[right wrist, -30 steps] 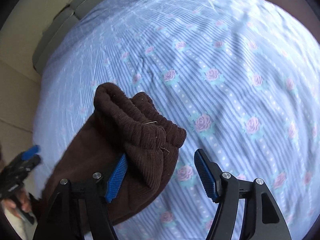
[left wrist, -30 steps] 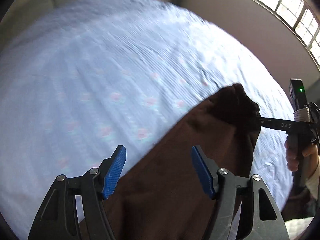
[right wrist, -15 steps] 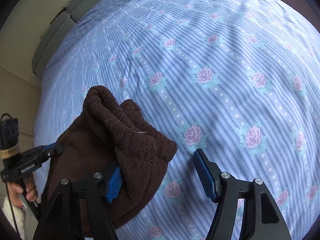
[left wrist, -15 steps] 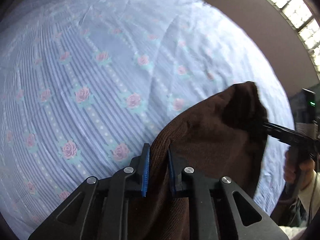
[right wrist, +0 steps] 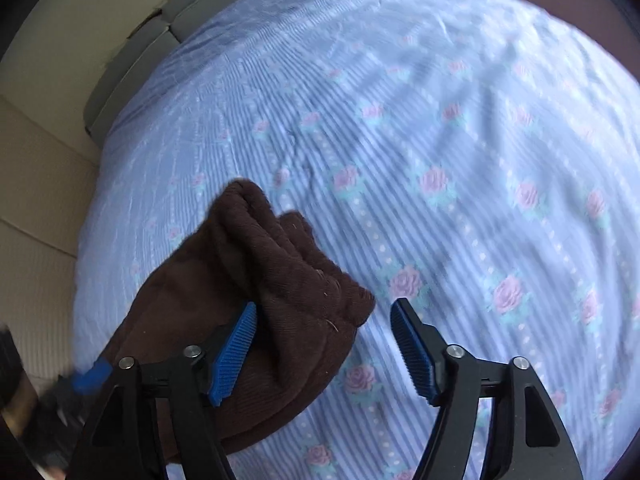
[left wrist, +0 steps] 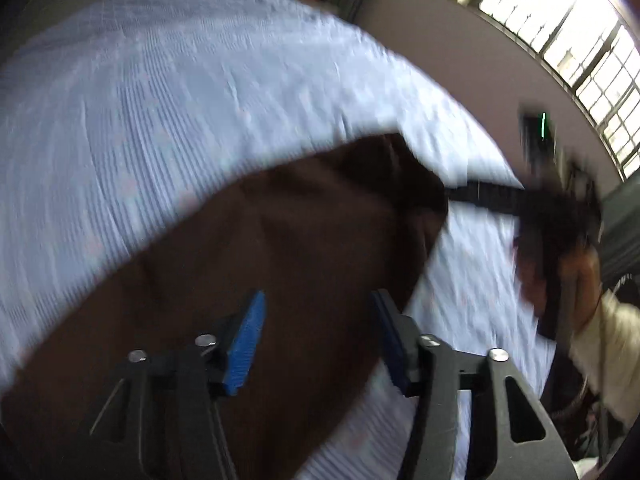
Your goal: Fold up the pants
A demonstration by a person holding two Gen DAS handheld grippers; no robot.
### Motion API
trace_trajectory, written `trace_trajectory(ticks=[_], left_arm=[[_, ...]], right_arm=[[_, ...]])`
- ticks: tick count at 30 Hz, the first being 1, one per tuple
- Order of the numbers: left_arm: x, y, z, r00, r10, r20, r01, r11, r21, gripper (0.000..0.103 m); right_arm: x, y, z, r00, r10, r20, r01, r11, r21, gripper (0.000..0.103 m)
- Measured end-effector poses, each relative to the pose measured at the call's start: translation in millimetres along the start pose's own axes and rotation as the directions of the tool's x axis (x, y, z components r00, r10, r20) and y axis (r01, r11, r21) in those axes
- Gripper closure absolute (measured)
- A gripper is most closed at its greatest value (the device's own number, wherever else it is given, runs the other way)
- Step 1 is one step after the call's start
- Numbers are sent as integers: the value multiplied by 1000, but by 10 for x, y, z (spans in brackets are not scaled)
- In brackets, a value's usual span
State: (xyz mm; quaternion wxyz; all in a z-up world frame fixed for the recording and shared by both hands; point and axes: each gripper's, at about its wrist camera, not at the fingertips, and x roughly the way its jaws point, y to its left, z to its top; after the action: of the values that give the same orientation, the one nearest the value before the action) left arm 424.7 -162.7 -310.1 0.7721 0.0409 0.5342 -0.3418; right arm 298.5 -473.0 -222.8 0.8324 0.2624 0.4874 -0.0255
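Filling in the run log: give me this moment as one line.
task: fold pants | left tool: open over pants | right tool: open at bunched cuffs | surface: floral bedsheet

the right gripper (right wrist: 324, 344) gapes wide, its left blue pad against the bunched brown pants (right wrist: 256, 292) lying on the rose-patterned bedsheet (right wrist: 440, 128).

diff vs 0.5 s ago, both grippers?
Left gripper has let go: shut on the brown pants half a second ago, its jaws now stand open above them. Right gripper stays open over the bunched cuff; pants still lie on the floral sheet.
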Motion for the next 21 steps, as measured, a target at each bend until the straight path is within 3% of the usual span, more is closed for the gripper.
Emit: trace_trajectory(ticks=[1,2,5,9,12,15,17,21], left_arm=[[141,-46,-142,999,-17,-50,16,1000,-19,65],[254,-46,-270,996,-22,-82,18,999,-41,67],[359,-97,-493,998,11,-59,-15,997,-82,67],[358,-95,-446,998,13,-54,-20,991,-135,67],[358,-96,-453,998,9,-56,-16,992,-125,67],[398,-109,-419,999,12,-52,-19,992,-129,67],[425,-136,-399,998,25,-54,-32,991,-132,67],[342,-149,-464,998,46,-47,-51,992,-111,66]], right_arm=[[-49,28,20,1000,-10,23,10,1000,-12,17],[-92,65,49,999,-19,47,21,999,-29,15],[-55,185,214,998,-3,58,9,995,-101,15],[209,380,428,999,26,21,-21,980,-198,15],[475,292,529,999,-14,-33,8,986,-166,22],[681,31,641,997,27,-78,-32,997,-67,24],[747,51,629,996,1,-89,-10,995,-101,24],[485,188,605,999,-9,-37,5,994,-110,24]])
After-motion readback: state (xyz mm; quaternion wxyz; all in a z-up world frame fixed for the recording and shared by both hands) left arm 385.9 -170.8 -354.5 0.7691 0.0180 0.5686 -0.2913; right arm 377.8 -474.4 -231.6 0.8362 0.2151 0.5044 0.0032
